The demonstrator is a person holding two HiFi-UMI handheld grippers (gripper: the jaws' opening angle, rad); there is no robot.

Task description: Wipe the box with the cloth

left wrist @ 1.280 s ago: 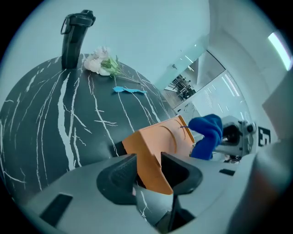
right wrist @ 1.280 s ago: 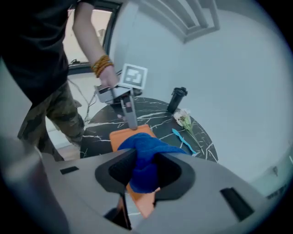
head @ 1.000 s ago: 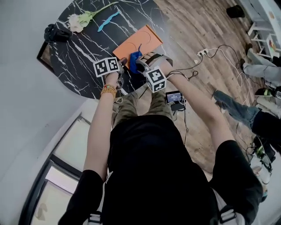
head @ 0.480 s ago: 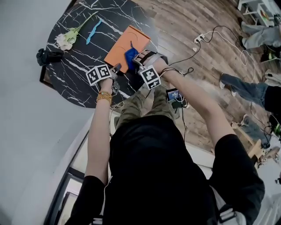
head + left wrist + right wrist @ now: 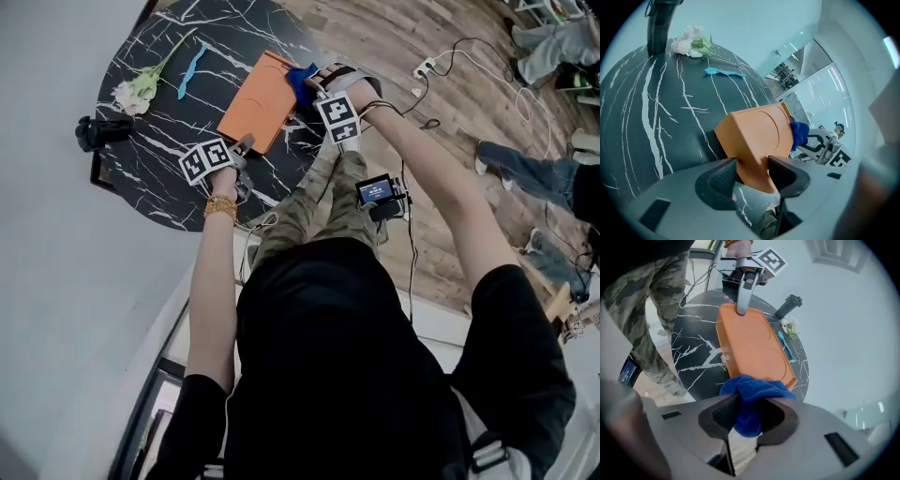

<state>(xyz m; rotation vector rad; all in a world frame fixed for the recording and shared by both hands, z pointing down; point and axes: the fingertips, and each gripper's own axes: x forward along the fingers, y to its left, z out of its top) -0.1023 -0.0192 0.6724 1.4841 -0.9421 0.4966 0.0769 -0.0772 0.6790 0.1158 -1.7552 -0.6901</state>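
Note:
An orange box (image 5: pixel 258 89) lies on the black marble table (image 5: pixel 169 178). My left gripper (image 5: pixel 246 142) grips its near corner; in the left gripper view that corner (image 5: pixel 757 133) is wedged between both pads of the left gripper (image 5: pixel 752 176), whose jaws have just been opening slightly. My right gripper (image 5: pixel 314 82) is shut on a blue cloth (image 5: pixel 302 80) at the box's right edge, and its jaws have just been closing. In the right gripper view the cloth (image 5: pixel 750 394) bunches between the pads of the right gripper (image 5: pixel 749 416), against the box (image 5: pixel 752 348).
White flowers (image 5: pixel 136 89), a light-blue strip (image 5: pixel 190 67) and a black object (image 5: pixel 98 131) lie on the far left of the table. A small screen device (image 5: pixel 377 192) sits by my knee. Cables (image 5: pixel 441 66) and another person's legs (image 5: pixel 525 178) are on the wooden floor.
My right gripper has carried the blue cloth from the box's near end out along its right edge. The left gripper has stayed at the near corner.

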